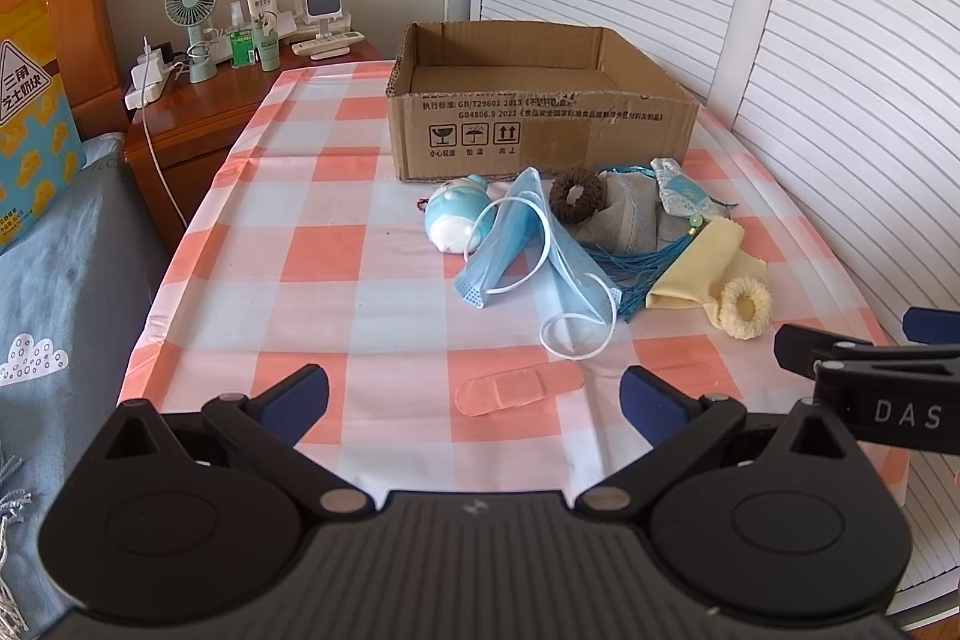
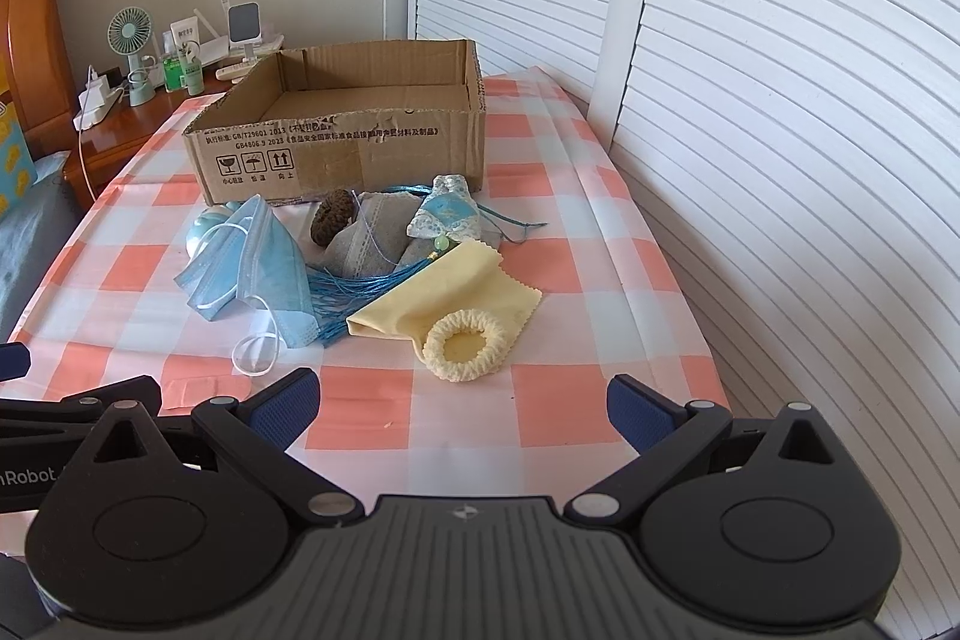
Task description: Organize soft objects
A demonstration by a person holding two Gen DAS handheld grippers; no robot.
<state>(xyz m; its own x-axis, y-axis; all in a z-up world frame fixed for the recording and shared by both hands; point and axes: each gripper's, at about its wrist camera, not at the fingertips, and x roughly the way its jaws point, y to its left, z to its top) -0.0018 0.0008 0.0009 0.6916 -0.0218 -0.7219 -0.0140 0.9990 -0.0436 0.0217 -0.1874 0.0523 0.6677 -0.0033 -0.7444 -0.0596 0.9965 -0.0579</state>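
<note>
Plaster (image 1: 517,387) lies between left tool (image 1: 474,400) fingers, spread wide.

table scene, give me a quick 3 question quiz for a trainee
1. True or false: the cardboard box already holds some of the soft items.
2. Which item lies closest to the right gripper? A) cream scrunchie B) brown scrunchie C) blue round toy
3. Fill in: the flat item on the tablecloth between the fingers of the left gripper is an adhesive ____.

Key: 1 false, what shows of its inside is bare; 2 A; 3 bandage.
</note>
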